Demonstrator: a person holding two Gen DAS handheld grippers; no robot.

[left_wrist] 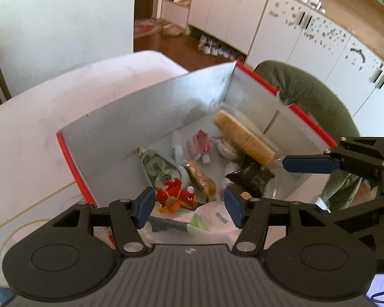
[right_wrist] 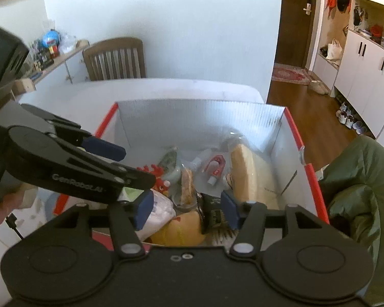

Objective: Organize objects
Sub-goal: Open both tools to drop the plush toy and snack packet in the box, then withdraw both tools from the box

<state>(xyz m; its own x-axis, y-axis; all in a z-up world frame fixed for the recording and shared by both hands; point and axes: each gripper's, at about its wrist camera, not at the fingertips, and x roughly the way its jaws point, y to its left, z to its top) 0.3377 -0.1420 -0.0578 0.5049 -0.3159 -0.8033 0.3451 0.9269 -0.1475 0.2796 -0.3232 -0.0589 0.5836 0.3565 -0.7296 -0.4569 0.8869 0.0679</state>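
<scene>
A white corrugated bin with red edging [left_wrist: 110, 117] is seen standing on a white table [left_wrist: 38, 107], and both grippers are held above its open top. At the left, the left gripper [left_wrist: 188, 206] is poised over the near end of the bin with its jaws parted and nothing pressed between the blue pads; directly beyond it lies a red toy figure [left_wrist: 175, 195], beside a green-printed packet [left_wrist: 157, 168] and a round brown biscuit pack [left_wrist: 201, 179]. Toward the middle, a small pink-and-white pouch [left_wrist: 199, 144] and a dark wrapped snack [left_wrist: 252, 176] are seen on the bin floor, and a long pack of tan wafers [left_wrist: 243, 138] is propped against the right wall. At the right, the right gripper [right_wrist: 185, 208] is likewise held with its jaws apart and empty, above a white bag [right_wrist: 160, 211], a yellow item [right_wrist: 179, 231] and the dark snack at the near wall. A green padded seat [right_wrist: 358, 184] is seen just beyond the right rim. The step in hand is judged to be a release into the bin, with 2 empty grippers clear of the contents. For the next move, a withdrawal from the bin is probably called for, and another loose object would have to be located outside it, none being visible on the table here.
</scene>
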